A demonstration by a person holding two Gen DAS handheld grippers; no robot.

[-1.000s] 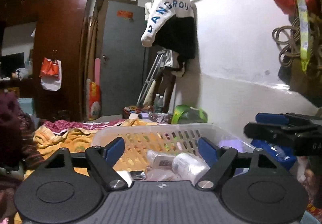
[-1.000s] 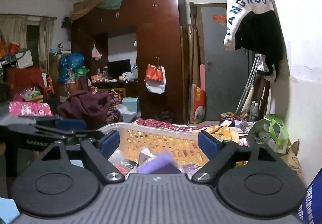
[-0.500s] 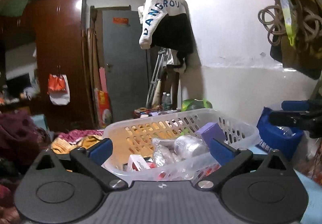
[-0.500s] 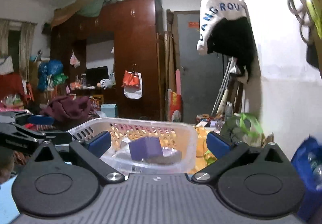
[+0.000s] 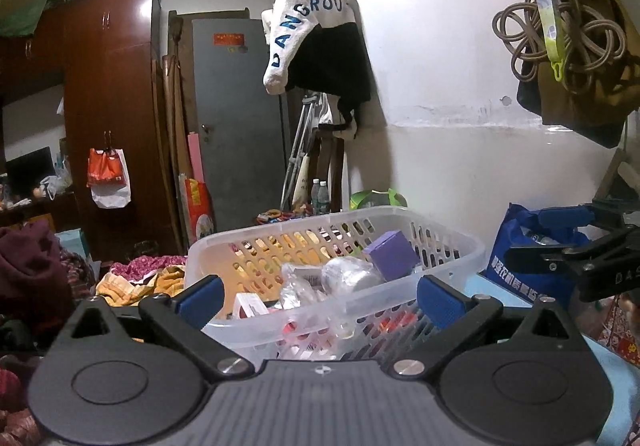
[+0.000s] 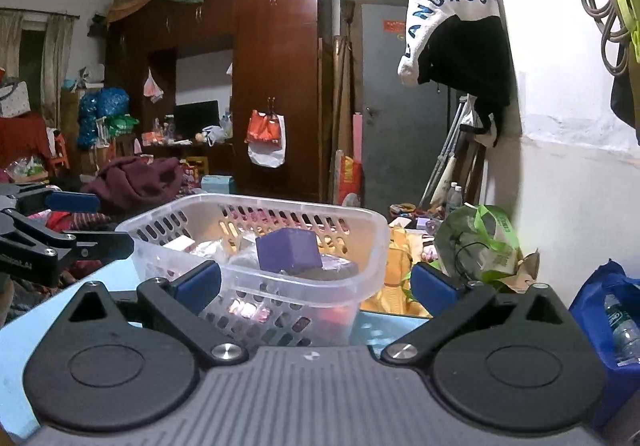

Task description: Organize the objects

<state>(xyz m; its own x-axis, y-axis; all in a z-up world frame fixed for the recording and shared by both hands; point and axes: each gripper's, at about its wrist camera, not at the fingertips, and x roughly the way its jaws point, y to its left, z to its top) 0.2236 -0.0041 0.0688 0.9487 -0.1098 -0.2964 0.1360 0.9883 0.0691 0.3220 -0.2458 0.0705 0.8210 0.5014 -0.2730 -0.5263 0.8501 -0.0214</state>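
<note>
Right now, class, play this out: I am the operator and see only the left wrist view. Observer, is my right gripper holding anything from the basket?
Observer: No. The right wrist view shows the right gripper open. Its jaws have just been opening, with nothing gripped between them and the basket ahead.
Operator: What is inside the blue bag on my right?
Observer: A plastic water bottle stands in it.
Operator: And what is in the room left of the wardrobe?
Observer: Curtains hang at the far left.
</note>
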